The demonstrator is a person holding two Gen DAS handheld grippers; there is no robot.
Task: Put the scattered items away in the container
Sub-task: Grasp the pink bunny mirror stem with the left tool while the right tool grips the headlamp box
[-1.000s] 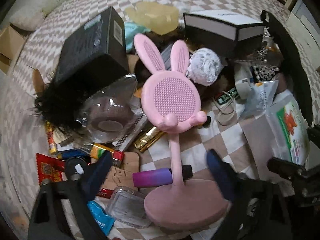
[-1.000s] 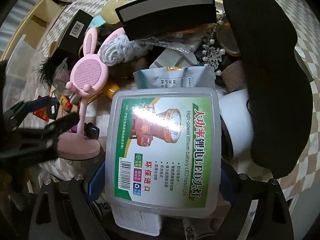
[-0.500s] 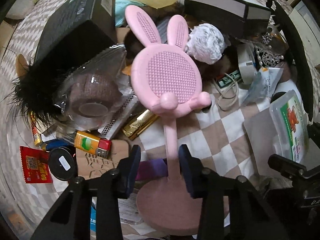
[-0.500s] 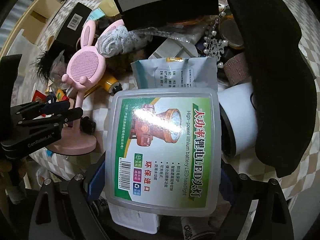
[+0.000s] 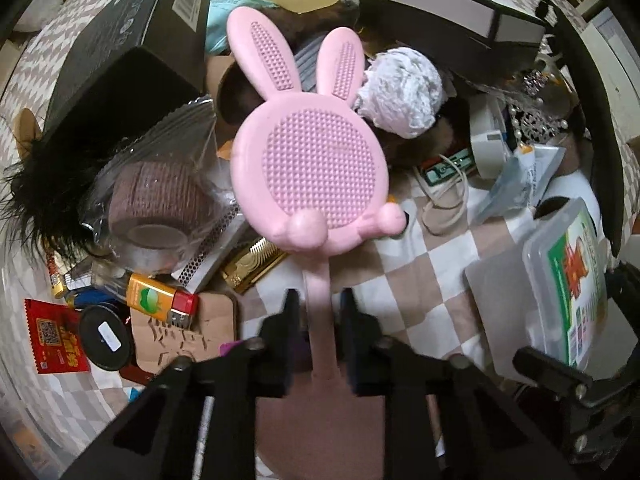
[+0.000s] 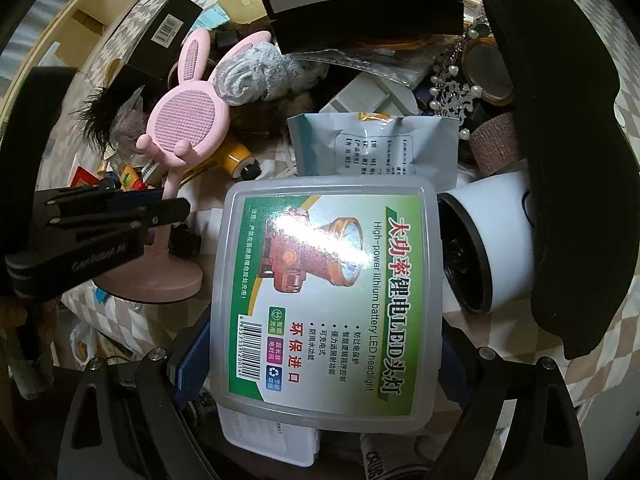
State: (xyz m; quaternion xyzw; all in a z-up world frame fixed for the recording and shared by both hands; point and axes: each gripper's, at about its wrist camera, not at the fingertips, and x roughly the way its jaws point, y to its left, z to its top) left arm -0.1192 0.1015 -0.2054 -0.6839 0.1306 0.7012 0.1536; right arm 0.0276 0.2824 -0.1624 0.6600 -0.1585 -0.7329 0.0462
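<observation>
Left gripper (image 5: 318, 320) is closed around the thin stem of the pink bunny stand (image 5: 312, 168), fingers at each side just above its round base at 6 o'clock. Whether full pressure is on cannot be told; the pads look to be touching the stem. Right gripper (image 6: 320, 344) is clamped on the headlamp box (image 6: 328, 300), one blue pad (image 6: 192, 360) seen on the box's left edge at 7 o'clock, the other side mostly hidden by the box.

Past the stand, at 9 o'clock in the left view: an orange lighter (image 5: 160, 294), a bagged roll of tape (image 5: 156, 208), a black box (image 5: 128, 52) at 11. A white yarn ball (image 5: 404, 92) sits at 1 o'clock, all on the checked cloth (image 5: 416, 280).

No container can be identified for certain; the scattered items are piled loose on the cloth.

For a good lift, the stem should be held squarely and raised straight up, since the top-heavy head may swing and the base may catch the purple thing beside it.
</observation>
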